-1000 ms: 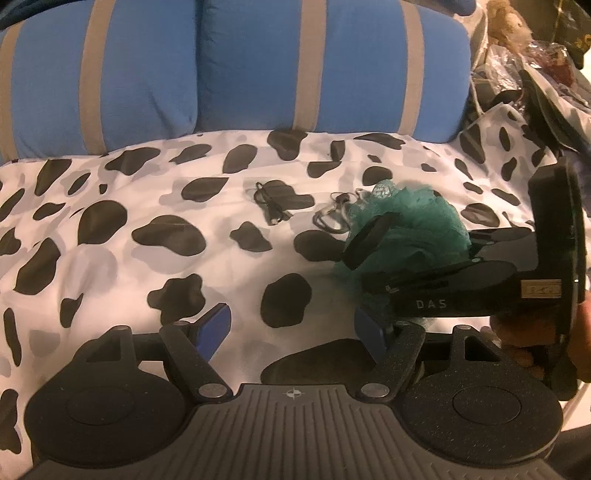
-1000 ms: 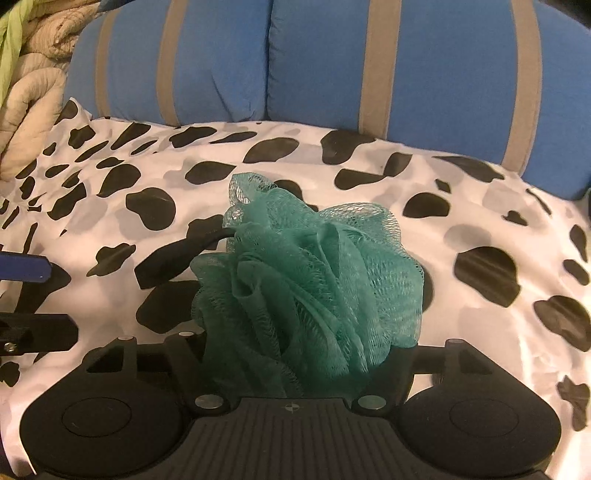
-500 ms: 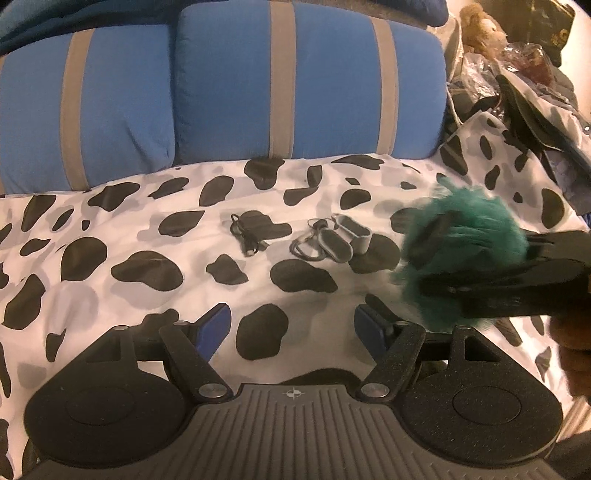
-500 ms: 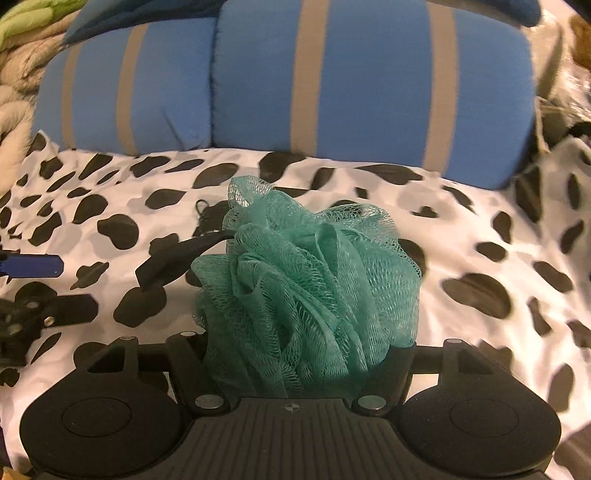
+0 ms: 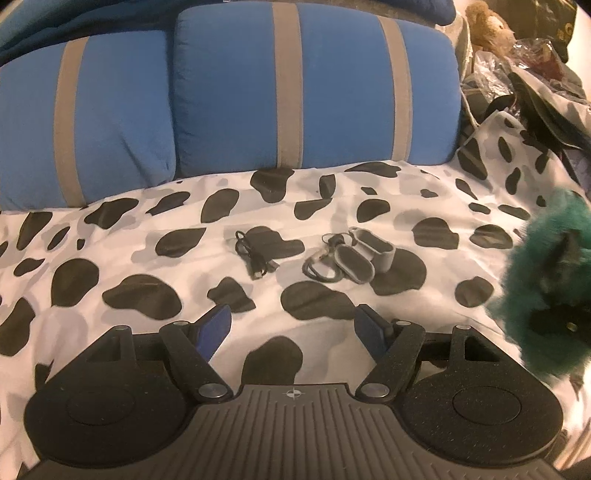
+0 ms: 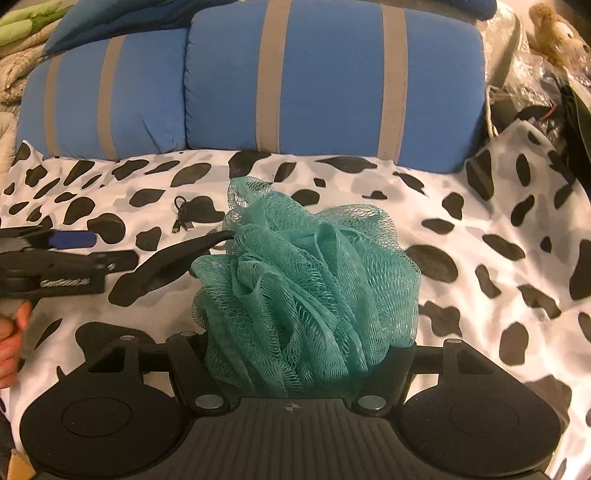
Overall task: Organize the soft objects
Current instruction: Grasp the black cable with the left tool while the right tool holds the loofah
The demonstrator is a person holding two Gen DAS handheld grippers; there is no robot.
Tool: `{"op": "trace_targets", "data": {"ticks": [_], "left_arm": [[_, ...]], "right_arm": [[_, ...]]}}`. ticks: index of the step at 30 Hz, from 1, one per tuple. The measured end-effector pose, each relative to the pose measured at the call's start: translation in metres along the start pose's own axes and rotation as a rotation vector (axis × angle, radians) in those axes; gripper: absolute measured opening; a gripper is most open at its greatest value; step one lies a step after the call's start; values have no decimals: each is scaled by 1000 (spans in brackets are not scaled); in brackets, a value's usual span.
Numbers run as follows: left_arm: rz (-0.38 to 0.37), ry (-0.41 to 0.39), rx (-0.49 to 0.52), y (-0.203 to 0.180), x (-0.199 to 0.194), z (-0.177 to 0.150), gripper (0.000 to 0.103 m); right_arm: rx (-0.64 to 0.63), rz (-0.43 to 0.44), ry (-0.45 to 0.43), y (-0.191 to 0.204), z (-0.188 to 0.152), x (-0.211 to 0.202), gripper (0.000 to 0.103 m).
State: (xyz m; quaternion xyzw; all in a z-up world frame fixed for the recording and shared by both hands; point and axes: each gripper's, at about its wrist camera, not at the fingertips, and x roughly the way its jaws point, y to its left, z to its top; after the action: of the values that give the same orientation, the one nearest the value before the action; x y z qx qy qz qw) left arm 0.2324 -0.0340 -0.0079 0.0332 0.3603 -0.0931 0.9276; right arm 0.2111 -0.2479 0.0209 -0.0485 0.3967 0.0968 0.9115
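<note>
A teal mesh bath loofah (image 6: 310, 288) fills the gap between my right gripper's (image 6: 306, 350) jaws, which are shut on it and hold it above the cow-print bedspread (image 6: 480, 229). Its black strap (image 6: 173, 266) sticks out to the left. The loofah hides both fingertips. In the left wrist view the same loofah (image 5: 543, 280) shows blurred at the right edge. My left gripper (image 5: 293, 325) hovers open over the bedspread (image 5: 110, 258), nothing between its blue pads (image 5: 216, 328). From the right wrist view it (image 6: 70, 251) sits at the far left, a hand (image 6: 11, 332) below it.
A black cable (image 5: 255, 254) and a grey case with a carabiner (image 5: 354, 254) lie mid-bed. Two blue pillows with grey stripes (image 5: 314, 96) line the back. A teddy bear (image 5: 487, 26) and a pile of bags and clothes (image 5: 535, 81) crowd the far right corner.
The right gripper has carried the loofah up and off to the right, uncovering the grey case. The left gripper has shifted a little and stayed open.
</note>
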Motion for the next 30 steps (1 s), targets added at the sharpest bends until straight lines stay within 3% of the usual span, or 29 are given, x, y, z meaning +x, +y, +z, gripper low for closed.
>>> {"op": "trace_targets", "data": {"ticks": [13, 23, 27, 30], "left_arm": [[57, -38, -80, 26, 56, 7, 73], [52, -51, -118, 29, 93, 19, 72], [53, -31, -142, 32, 109, 23, 68], [59, -14, -154, 33, 119, 24, 58]], "right_arm": [[24, 27, 39, 4, 5, 9, 70], [-1, 51, 63, 10, 8, 16, 70], [6, 54, 63, 7, 9, 16, 70], [13, 58, 67, 5, 9, 17, 70]]}}
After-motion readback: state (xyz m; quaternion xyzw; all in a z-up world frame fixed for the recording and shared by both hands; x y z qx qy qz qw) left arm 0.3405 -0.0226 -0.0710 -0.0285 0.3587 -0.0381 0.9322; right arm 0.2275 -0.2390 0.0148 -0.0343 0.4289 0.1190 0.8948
